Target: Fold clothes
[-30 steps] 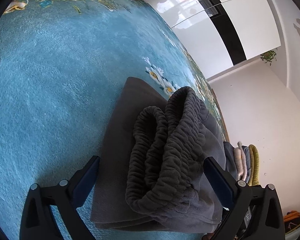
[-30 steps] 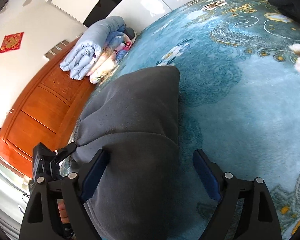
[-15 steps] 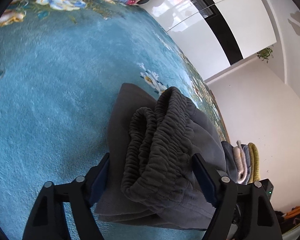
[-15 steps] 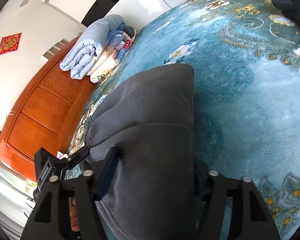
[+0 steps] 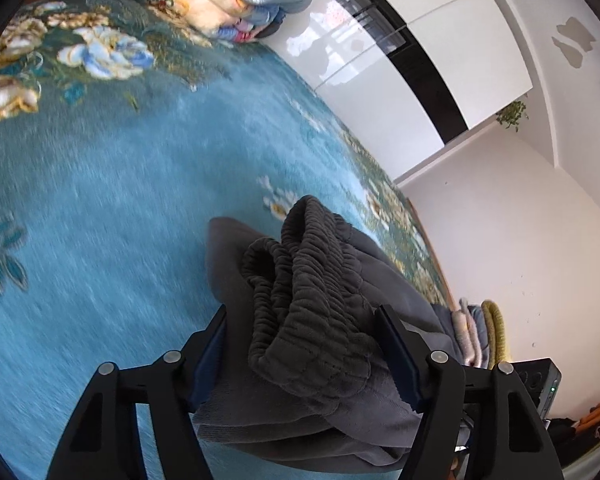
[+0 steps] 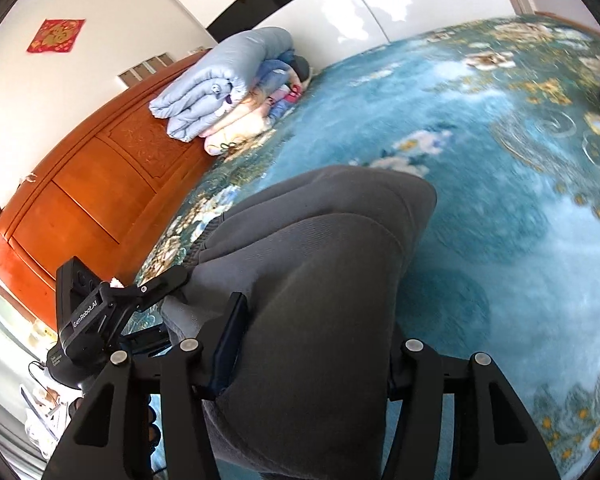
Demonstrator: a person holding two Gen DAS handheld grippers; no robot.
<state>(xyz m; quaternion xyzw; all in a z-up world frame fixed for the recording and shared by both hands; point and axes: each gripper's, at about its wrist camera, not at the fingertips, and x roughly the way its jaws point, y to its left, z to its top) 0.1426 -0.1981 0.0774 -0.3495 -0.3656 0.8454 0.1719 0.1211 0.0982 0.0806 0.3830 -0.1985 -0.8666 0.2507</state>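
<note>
A pair of folded dark grey sweatpants (image 5: 316,320) lies on the blue flowered blanket (image 5: 100,208). In the left wrist view my left gripper (image 5: 306,350) is shut on the end with the gathered elastic waistband (image 5: 300,264). In the right wrist view my right gripper (image 6: 314,344) is shut on the smooth folded end of the same sweatpants (image 6: 320,264). The left gripper also shows in the right wrist view at the far left (image 6: 100,312), holding the other side of the bundle. The bundle looks raised off the blanket.
A stack of folded quilts (image 6: 228,92) lies by the orange wooden headboard (image 6: 84,208). White glossy wardrobe doors (image 5: 380,92) stand behind the bed. A small pile of folded clothes (image 5: 480,332) lies at the bed's far edge in the left wrist view.
Both grippers closed from wide open onto the two ends of the sweatpants. Both views have shifted, showing more of the room, and the bundle has come up with the grippers.
</note>
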